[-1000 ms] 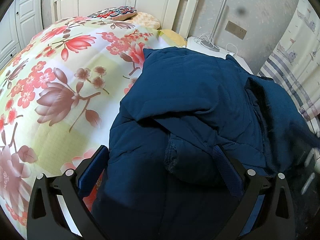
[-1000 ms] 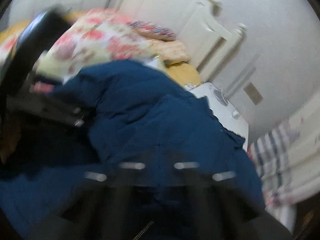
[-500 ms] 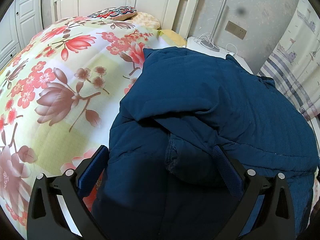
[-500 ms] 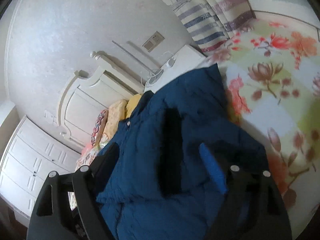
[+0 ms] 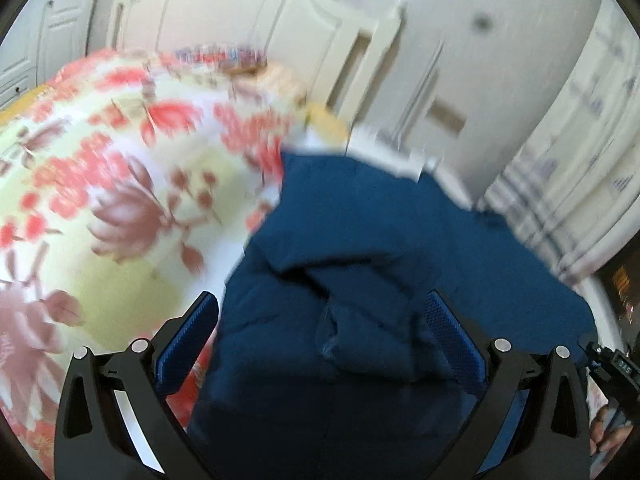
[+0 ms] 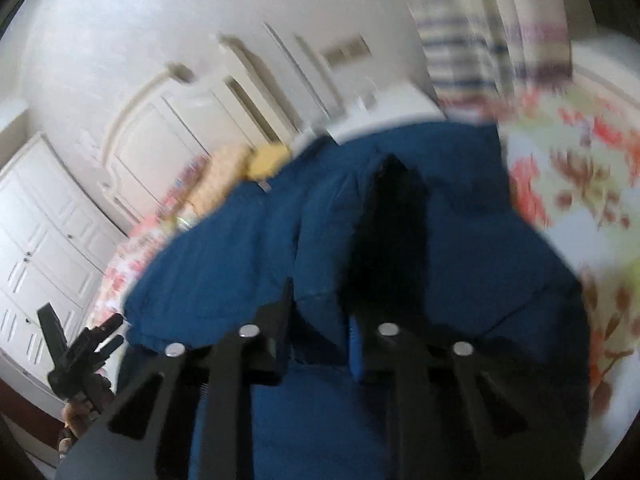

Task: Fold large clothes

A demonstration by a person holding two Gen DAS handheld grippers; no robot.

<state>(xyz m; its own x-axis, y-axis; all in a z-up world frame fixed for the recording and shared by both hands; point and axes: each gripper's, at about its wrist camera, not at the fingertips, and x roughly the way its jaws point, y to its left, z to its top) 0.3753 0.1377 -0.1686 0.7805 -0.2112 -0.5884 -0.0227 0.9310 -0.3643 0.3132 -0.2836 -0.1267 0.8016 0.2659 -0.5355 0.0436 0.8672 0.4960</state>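
A dark blue padded jacket (image 5: pixel 400 240) lies bunched on the flowered bedspread (image 5: pixel 120 200). My left gripper (image 5: pixel 320 320) stands wide open with a thick pocket fold of the jacket bulging between its fingers; a strip of bedspread shows beside the left pad (image 5: pixel 188 336). In the right wrist view the jacket (image 6: pixel 240 260) fills the middle, with a dark opening in its folds. My right gripper (image 6: pixel 320 320) is closing, its jaws narrow, and a raised fold of the jacket is pinched between them. Both views are blurred.
A white headboard (image 5: pixel 248 20) and pillows (image 5: pixel 224 56) stand at the far end of the bed. A white nightstand (image 5: pixel 384 148) with cables and a striped curtain (image 5: pixel 560 184) are to the right. White wardrobe doors (image 6: pixel 40 240) are on the left, and a hand (image 6: pixel 76 416) shows low left.
The right jaws went from wide open around the jacket to narrow on a fold. The left gripper rose and tilted up, so the headboard and wall now fill more of its view.
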